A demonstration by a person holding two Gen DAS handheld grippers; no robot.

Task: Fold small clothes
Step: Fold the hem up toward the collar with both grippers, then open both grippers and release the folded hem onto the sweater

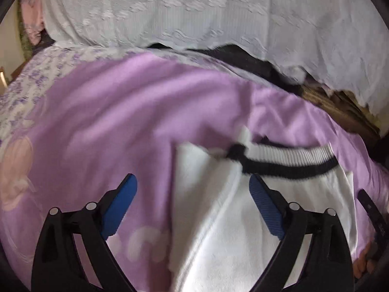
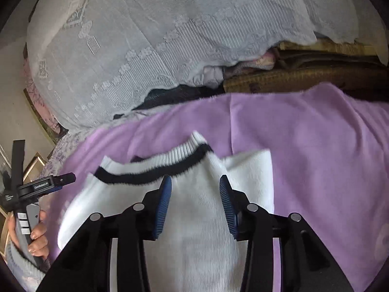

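Note:
A small white knit garment [image 1: 218,219] with a black-striped ribbed collar [image 1: 291,168] lies on a lilac blanket [image 1: 109,121]. My left gripper [image 1: 193,182] is open wide just above the garment's left side, with nothing between its blue pads. In the right wrist view the same white garment [image 2: 197,219] with its collar [image 2: 155,168] lies under my right gripper [image 2: 195,182]. The right gripper's jaws stand partly open over the cloth, and I see no fabric pinched between them. The left gripper [image 2: 36,189], held by a hand, shows at the left edge.
A large white lace-covered bundle [image 2: 170,36] lies at the back. Dark cloth [image 2: 170,95] and a brown woven mat [image 2: 304,77] sit behind the lilac blanket [image 2: 316,146]. A floral sheet [image 1: 29,85] shows at the left. Picture frames [image 2: 36,163] stand at the far left.

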